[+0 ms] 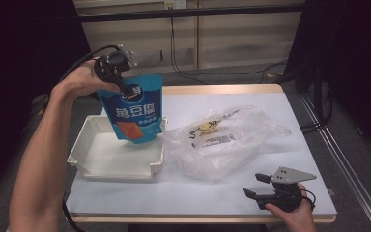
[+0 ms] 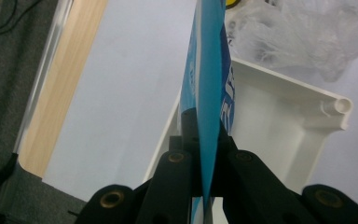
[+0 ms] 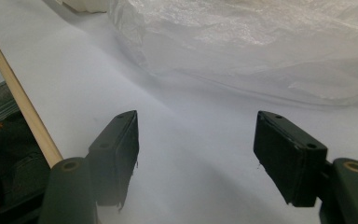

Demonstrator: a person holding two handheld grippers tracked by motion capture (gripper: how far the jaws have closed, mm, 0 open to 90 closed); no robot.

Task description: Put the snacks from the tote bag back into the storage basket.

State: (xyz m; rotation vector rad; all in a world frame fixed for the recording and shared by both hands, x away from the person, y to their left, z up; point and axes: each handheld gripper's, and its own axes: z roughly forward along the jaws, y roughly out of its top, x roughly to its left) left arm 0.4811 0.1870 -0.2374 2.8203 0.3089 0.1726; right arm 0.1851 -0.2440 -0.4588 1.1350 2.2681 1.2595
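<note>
Right now I have the left gripper [image 1: 121, 87] clamped on the top edge of the blue pouch [image 1: 134, 112], jaws pinched tight on the thin film with the pouch edge running straight up between them in the left gripper view. The pouch [image 2: 209, 74] hangs with its long axis near vertical, tilted a little, its bottom end over the white tray [image 1: 92, 155] toward the tray's far right corner, close to that wall. So the relation that matters is straight down: the tray floor [image 2: 279, 126] lies below the pouch, and I judge the next move to be a lowering with a slight shift toward the tray's middle so the pouch clears the rim. The tray sits at the desk's [image 1: 203, 191] left side, the crumpled plastic bag [image 1: 222, 140] just beside it. My right gripper [image 1: 261, 186] rests at the near right edge, jaws wide apart and empty, bag [image 3: 261, 51] ahead of them.
</note>
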